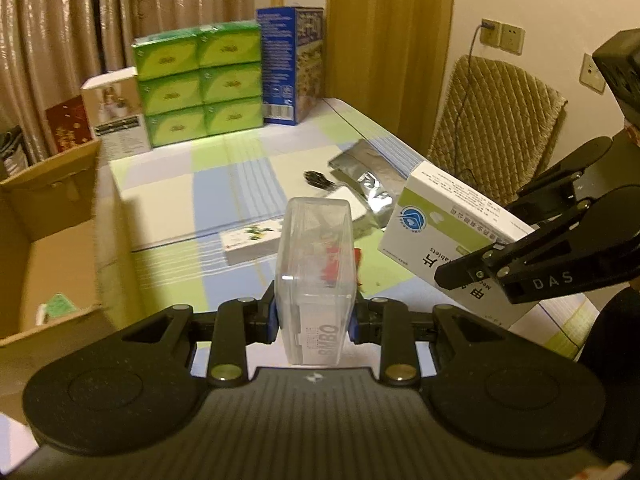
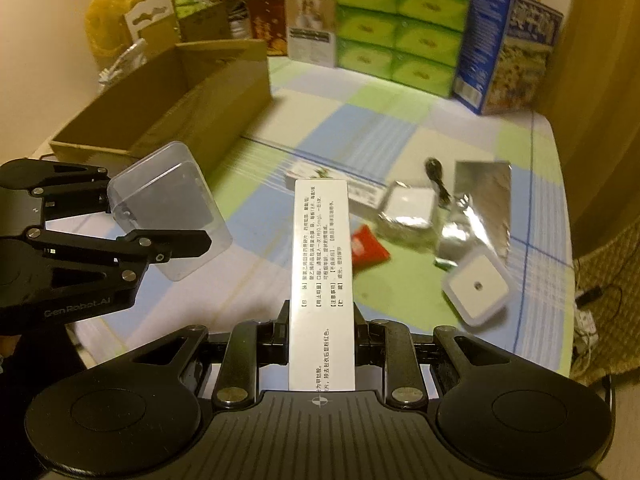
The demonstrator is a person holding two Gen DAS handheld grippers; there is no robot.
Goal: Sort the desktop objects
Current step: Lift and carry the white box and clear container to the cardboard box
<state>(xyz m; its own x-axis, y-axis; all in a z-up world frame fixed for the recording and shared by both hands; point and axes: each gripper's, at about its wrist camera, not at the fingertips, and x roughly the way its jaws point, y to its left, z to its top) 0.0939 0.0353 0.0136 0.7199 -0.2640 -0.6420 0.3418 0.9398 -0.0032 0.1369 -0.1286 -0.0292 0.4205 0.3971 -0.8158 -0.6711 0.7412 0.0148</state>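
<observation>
Two grippers are up over the tabletop point(image 2: 360, 128), each carrying one thing. The left gripper point(image 1: 313, 317) is clamped on one clear plastic case point(image 1: 316, 264), which stands on edge between its fingers with its long axis running straight ahead, away from the gripper; something red shows blurred inside it. The right gripper point(image 2: 321, 338) is closed on one white medicine box point(image 2: 322, 264), held by its flat sides, narrow printed face up, long axis likewise pointing forward over the tabletop. Just ahead of the right gripper and to its right lies a white square item point(image 2: 476, 286), then a red packet point(image 2: 368, 246), one crumpled silver foil pouch point(image 2: 478, 208) and a dark small object point(image 2: 436, 176) I cannot make out. Ahead of the medicine box's far end lies a flat white carton point(image 2: 316, 174). To the left of both grippers one open cardboard box point(image 2: 168, 108) stands; the left wrist view shows a small green-and-white item point(image 1: 58, 306) on its floor. Farthest off, six green tissue packs point(image 2: 400, 28) are stacked two wide and three high, with one blue box point(image 2: 508, 48) on their right and one white box point(image 2: 312, 26) on their left.
</observation>
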